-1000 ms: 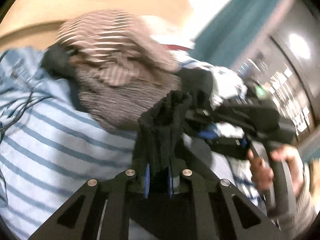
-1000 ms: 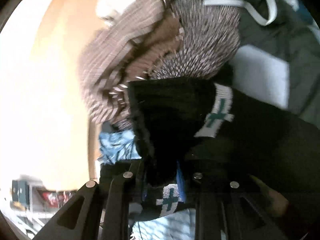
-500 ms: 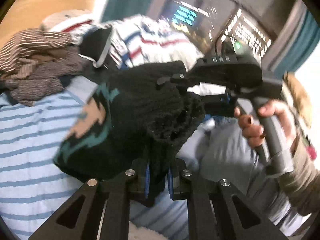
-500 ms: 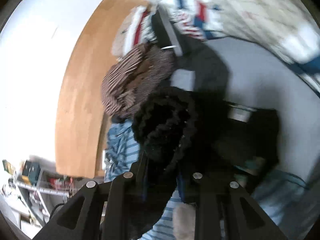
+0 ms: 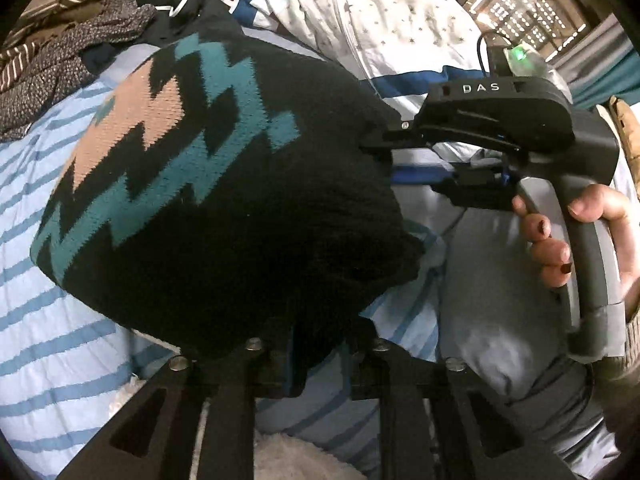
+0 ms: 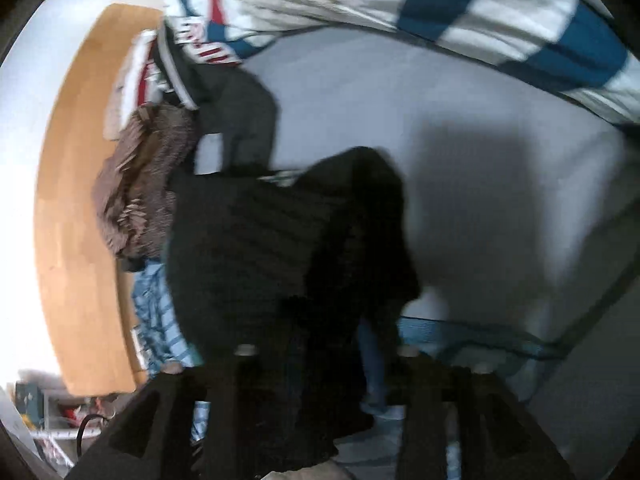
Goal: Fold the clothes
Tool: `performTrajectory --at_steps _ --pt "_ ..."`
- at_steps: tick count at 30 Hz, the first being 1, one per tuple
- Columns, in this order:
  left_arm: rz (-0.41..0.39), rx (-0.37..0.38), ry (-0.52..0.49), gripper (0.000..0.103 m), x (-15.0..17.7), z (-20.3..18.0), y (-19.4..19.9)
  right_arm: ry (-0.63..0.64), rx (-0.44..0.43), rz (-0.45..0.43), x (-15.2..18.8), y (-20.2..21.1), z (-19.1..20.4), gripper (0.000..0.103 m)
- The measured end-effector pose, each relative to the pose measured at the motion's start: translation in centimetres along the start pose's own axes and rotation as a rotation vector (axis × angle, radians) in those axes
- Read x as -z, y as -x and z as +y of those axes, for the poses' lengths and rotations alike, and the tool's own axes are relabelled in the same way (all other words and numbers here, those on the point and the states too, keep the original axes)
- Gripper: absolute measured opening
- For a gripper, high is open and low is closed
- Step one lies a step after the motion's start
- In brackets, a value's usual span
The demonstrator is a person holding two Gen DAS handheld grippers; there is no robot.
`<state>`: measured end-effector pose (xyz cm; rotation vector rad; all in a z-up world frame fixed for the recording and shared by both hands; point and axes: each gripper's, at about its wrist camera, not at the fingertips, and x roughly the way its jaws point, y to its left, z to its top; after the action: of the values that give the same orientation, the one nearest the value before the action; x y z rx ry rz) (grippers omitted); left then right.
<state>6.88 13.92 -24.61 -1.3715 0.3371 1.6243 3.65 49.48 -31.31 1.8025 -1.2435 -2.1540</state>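
Observation:
A black knit sweater (image 5: 200, 160) with a teal and tan zigzag pattern lies bunched on the blue-striped bedding (image 5: 60, 340). Its near edge drapes between the fingers of my left gripper (image 5: 320, 332), whose jaws are opening; a sliver of sheet shows beside the cloth. My right gripper (image 5: 380, 160), held by a hand (image 5: 560, 240), reaches the sweater's right edge. In the blurred right wrist view the sweater (image 6: 260, 248) hangs loosely between the right gripper (image 6: 328, 344) fingers, which are opening and stand apart from the cloth.
A pile of brown striped clothes (image 5: 60, 20) lies at the far left, seen again (image 6: 140, 184) beside a wooden board (image 6: 68, 200). A star-patterned duvet (image 5: 380, 20) lies beyond. Grey sheet (image 6: 460, 160) spreads to the right. Something white and fluffy (image 5: 288, 456) sits below my left gripper.
Both grippers carried the sweater away from the brown pile and down onto the striped bedding. Its patterned side now faces up, and both pairs of jaws have widened.

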Motion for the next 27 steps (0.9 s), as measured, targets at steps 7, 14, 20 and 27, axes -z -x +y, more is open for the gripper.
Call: performTrajectory --at_steps 7,14,20,27 --pt "-0.132 0.03 -0.038 0.064 0.6 -1.1 4.0 -0.017 -0.081 -0.105 0.2 4.1 2.2 0.06" --pt "-0.235 0.037 0.075 0.071 -1.1 1.7 7.8 0.165 -0.129 -0.13 0.9 4.5 8.2 0.06" --pt "-0.069 -0.009 0.105 0.014 0.2 2.9 0.8 0.196 0.025 -0.123 0.6 0.9 7.8 0.049" --pt "-0.027 0.001 0.129 0.007 2.1 4.3 -0.9 0.035 0.084 -0.089 -0.2 1.4 2.4 0.045"
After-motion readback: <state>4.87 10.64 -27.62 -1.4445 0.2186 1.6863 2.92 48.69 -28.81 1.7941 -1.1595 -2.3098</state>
